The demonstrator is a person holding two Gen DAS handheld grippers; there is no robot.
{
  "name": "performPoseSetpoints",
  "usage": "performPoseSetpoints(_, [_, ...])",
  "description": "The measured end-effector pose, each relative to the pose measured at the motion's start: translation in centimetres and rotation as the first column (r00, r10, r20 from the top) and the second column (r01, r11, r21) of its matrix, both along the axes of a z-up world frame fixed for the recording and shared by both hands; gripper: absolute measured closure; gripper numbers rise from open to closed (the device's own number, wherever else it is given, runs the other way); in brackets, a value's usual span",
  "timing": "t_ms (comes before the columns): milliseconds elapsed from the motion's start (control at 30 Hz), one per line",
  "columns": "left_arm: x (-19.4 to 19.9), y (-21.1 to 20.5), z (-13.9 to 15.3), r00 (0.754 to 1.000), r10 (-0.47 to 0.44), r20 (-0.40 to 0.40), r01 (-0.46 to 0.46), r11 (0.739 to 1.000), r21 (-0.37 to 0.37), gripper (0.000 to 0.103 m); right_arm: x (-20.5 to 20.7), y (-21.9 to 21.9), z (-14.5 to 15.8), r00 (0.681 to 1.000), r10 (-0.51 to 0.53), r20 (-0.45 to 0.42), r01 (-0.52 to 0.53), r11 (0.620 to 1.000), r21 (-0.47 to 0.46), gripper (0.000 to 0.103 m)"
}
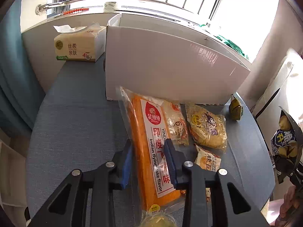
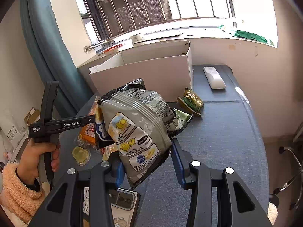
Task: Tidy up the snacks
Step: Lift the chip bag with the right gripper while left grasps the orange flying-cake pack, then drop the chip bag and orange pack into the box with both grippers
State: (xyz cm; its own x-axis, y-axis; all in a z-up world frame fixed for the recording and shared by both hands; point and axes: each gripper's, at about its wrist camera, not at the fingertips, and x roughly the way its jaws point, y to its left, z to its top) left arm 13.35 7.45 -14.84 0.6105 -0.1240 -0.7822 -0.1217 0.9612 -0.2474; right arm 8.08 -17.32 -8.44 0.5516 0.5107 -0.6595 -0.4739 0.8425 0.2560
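Left wrist view: left tool (image 1: 148, 162) over the blue surface (image 1: 75, 117), fingers parted either side of the orange flying-cake pack (image 1: 151, 143), pads not clearly pressing it. Beside that, a yellow pastry packet (image 1: 208, 127), behind both the white box (image 1: 170, 60).

Right wrist view: right tool (image 2: 147, 162) held open around the lower end of the chip bag (image 2: 136, 124); firm grip or not, cannot tell. Farther off, green packet (image 2: 191, 102) near the box.

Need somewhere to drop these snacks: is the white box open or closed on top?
Open. The white box has no lid across its top; the right wrist view shows its inner walls. Contents cannot be seen.
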Motion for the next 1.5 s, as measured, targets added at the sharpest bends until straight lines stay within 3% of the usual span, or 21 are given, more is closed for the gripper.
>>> performPoseSetpoints(67, [0.5, 0.6, -0.1, 1.0, 0.004, -0.024, -0.004, 1.0, 0.006, 0.06, 0.0, 0.3, -0.1, 1.0, 0.005, -0.003, -0.005, 1.0, -0.006, 0.057])
performPoseSetpoints(133, [0.7, 0.4, -0.2, 0.996, 0.062, -0.072, -0.054, 0.993, 0.106, 0.022, 0.0, 0.5, -0.1, 1.0, 0.01, -0.002, -0.01, 1.0, -0.008, 0.057])
performPoseSetpoints(200, [1.1, 0.2, -0.6, 0.991, 0.082, -0.103, -0.067, 0.988, 0.14, 0.0, 0.1, 0.6, -0.1, 1.0, 0.014, -0.003, -0.014, 1.0, -0.004, 0.056])
performPoseSetpoints(433, [3.0, -2.7, -2.5, 0.979, 0.068, -0.191, -0.031, 0.981, 0.191, 0.0, 0.1, 0.8, -0.4, 1.0, 0.021, -0.009, -0.021, 1.0, -0.003, 0.056])
performPoseSetpoints(500, [3.1, -3.3, -2.5, 0.983, 0.068, -0.172, -0.026, 0.971, 0.236, 0.0, 0.1, 0.7, -0.5, 1.0, 0.021, -0.012, -0.021, 1.0, -0.002, 0.056])
performPoseSetpoints(567, [3.1, -3.4, -2.3, 0.987, 0.035, -0.155, 0.0, 0.976, 0.218, 0.011, 0.0, 0.7, -0.5, 1.0, 0.021, -0.01, -0.021, 1.0, -0.003, 0.056])
performPoseSetpoints(600, [3.0, -3.4, -1.9, 0.99, 0.026, -0.138, 0.005, 0.975, 0.222, 0.034, 0.0, 0.6, -0.6, 1.0, 0.02, -0.011, -0.02, 1.0, -0.002, 0.056])
performPoseSetpoints(633, [2.8, -3.2, -1.4, 0.991, 0.014, -0.131, 0.012, 0.98, 0.2, 0.045, 0.0, 0.6, -0.6, 1.0, 0.019, -0.012, -0.019, 1.0, 0.0, 0.056])
performPoseSetpoints(700, [2.3, -2.4, -0.6, 0.994, -0.003, -0.112, 0.021, 0.988, 0.152, 0.045, 0.1, 0.6, -0.6, 1.0, 0.019, -0.013, -0.019, 1.0, 0.005, 0.056])
performPoseSetpoints(767, [1.6, -2.0, 0.1, 0.997, 0.0, -0.08, 0.013, 0.987, 0.161, 0.045, 0.1, 0.8, -0.6, 1.0, 0.024, -0.011, -0.024, 1.0, 0.008, 0.056])
performPoseSetpoints(900, [0.1, -1.1, 2.3, 1.0, -0.001, -0.015, 0.003, 0.994, 0.112, 0.045, 0.5, 1.3, -0.4, 0.999, 0.033, -0.005, -0.033, 0.999, 0.014, 0.056])
performPoseSetpoints(1100, [-1.7, -1.0, 8.6, 0.988, -0.018, 0.151, 0.008, 0.998, 0.065, 0.045, 3.0, 3.1, 2.4, 0.998, 0.05, 0.045, -0.052, 0.998, 0.045, 0.056])
performPoseSetpoints(1267, [2.3, 0.6, 13.5, 0.963, -0.062, 0.261, 0.049, 0.997, 0.055, 0.045, 8.0, 5.7, 6.1, 0.995, 0.056, 0.085, -0.061, 0.997, 0.055, 0.056])
performPoseSetpoints(1400, [7.6, 1.6, 16.2, 0.956, -0.065, 0.287, 0.054, 0.998, 0.045, 0.045, 13.8, 7.6, 8.2, 0.996, 0.007, 0.084, -0.013, 0.997, 0.078, 0.056])
performPoseSetpoints(1500, [12.0, 2.2, 16.7, 0.965, -0.056, 0.257, 0.045, 0.998, 0.048, 0.043, 18.2, 8.8, 8.6, 0.999, -0.037, 0.04, 0.036, 0.999, 0.031, 0.055])
